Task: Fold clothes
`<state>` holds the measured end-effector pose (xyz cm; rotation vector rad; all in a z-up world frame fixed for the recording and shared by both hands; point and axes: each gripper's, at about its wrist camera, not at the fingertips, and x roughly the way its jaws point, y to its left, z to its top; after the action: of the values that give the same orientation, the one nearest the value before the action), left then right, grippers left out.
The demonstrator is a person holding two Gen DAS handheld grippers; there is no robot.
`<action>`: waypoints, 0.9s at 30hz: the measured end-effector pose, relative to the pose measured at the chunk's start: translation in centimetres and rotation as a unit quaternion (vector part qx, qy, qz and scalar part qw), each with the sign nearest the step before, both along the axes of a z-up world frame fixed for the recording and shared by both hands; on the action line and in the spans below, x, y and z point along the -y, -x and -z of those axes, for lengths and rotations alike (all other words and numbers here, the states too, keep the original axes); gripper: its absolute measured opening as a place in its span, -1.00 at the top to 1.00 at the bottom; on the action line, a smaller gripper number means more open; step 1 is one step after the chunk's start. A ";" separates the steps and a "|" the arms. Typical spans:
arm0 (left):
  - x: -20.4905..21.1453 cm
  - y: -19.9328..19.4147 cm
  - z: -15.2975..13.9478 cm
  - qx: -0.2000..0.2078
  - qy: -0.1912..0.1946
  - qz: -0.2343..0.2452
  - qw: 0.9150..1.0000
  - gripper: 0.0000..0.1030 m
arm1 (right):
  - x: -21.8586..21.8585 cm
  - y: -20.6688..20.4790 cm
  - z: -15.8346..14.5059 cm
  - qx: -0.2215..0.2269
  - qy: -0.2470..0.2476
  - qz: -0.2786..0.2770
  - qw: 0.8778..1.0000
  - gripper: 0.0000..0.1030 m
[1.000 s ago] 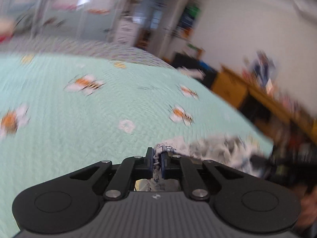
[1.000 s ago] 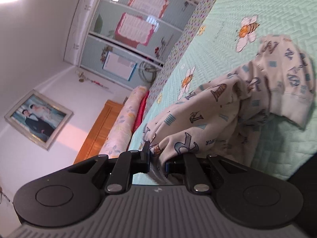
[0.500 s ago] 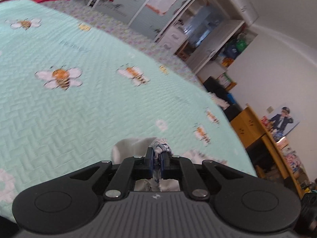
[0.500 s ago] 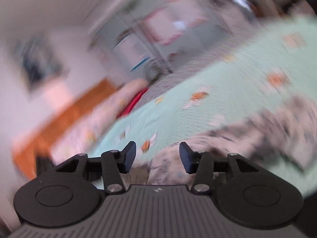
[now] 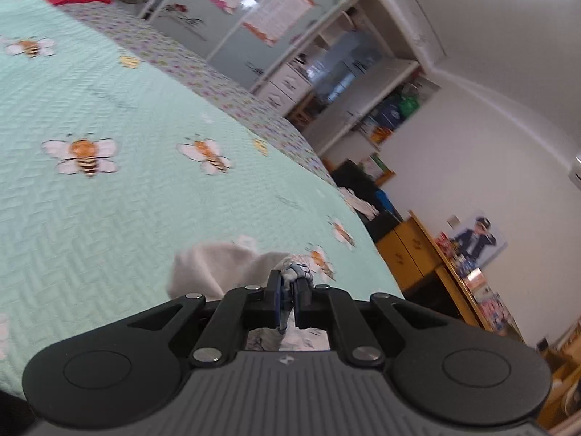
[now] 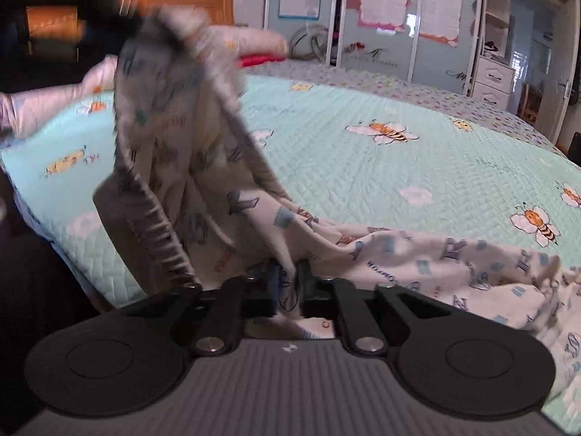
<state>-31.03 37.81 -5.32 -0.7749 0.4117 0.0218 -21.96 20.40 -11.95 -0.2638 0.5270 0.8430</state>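
Note:
A white garment printed with blue and brown letters [image 6: 417, 265] is stretched over the mint bedspread [image 6: 363, 167]. One end rises at the upper left of the right wrist view, where a dark blurred shape holds it; the rest trails to the right on the bed. My right gripper [image 6: 289, 279] is shut on a fold of this garment near its middle. In the left wrist view my left gripper [image 5: 288, 292] is shut on a bunched edge of the garment [image 5: 218, 265], lifted above the bedspread [image 5: 109, 200].
Pillows [image 6: 47, 105] and a wooden headboard [image 6: 181, 5] lie at the bed's far end. A wardrobe with mirrored doors [image 6: 381, 18] stands beyond the bed. A wooden desk [image 5: 454, 283] with clutter stands right of the bed.
My right gripper opened half a second ago and has shut again on the garment after swinging round. My left gripper rose with its edge, pulling the cloth up off the bed.

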 end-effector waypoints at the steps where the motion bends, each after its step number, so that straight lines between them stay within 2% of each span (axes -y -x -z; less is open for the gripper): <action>1: -0.6 0.2 0.6 -0.006 0.006 -0.015 1.000 0.88 | 1.0 0.2 -0.4 0.005 -0.009 0.014 1.000 0.92; 6: -2.7 0.8 4.1 -0.040 0.076 -0.033 0.996 0.88 | 5.5 0.2 -1.3 0.019 -0.014 0.098 0.995 0.92; 8: -2.3 0.5 5.1 -0.053 0.081 -0.027 0.995 0.87 | 6.9 0.2 -1.2 0.018 -0.006 0.129 0.992 0.92; 11: -2.0 0.2 6.4 -0.070 0.091 -0.017 0.993 0.87 | 7.4 0.4 -1.6 0.003 -0.021 0.134 0.991 0.92; 15: -1.7 -0.3 7.4 -0.090 0.099 -0.005 0.991 0.86 | 6.6 0.8 -4.5 0.012 -0.098 0.110 0.989 0.92; 18: -0.9 -1.0 8.7 -0.117 0.095 0.002 0.989 0.86 | 5.9 1.1 -6.7 0.021 -0.157 0.091 0.983 0.92; 20: -0.1 -1.5 9.5 -0.133 0.093 0.016 0.987 0.86 | 5.6 1.0 -8.5 0.032 -0.198 0.088 0.976 0.92; 22: 0.8 -1.8 10.0 -0.139 0.093 0.033 0.985 0.77 | 6.0 -0.7 -10.3 0.038 -0.239 0.104 0.965 0.92; 23: 1.2 -2.0 10.1 -0.141 0.091 0.041 0.985 0.65 | 6.1 -1.6 -11.2 0.041 -0.260 0.112 0.958 0.92; 24: 1.7 -2.1 10.2 -0.142 0.087 0.048 0.985 0.59 | 6.1 -2.6 -11.4 0.027 -0.260 0.111 0.959 0.92; 27: 2.6 -2.4 10.3 -0.142 0.081 0.068 0.984 0.59 | 5.9 -5.3 -11.4 -0.022 -0.257 0.111 0.960 0.92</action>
<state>-28.62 35.23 -15.58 -0.9052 0.7439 -0.0288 -16.61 14.48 -0.51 0.2883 0.3539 0.7387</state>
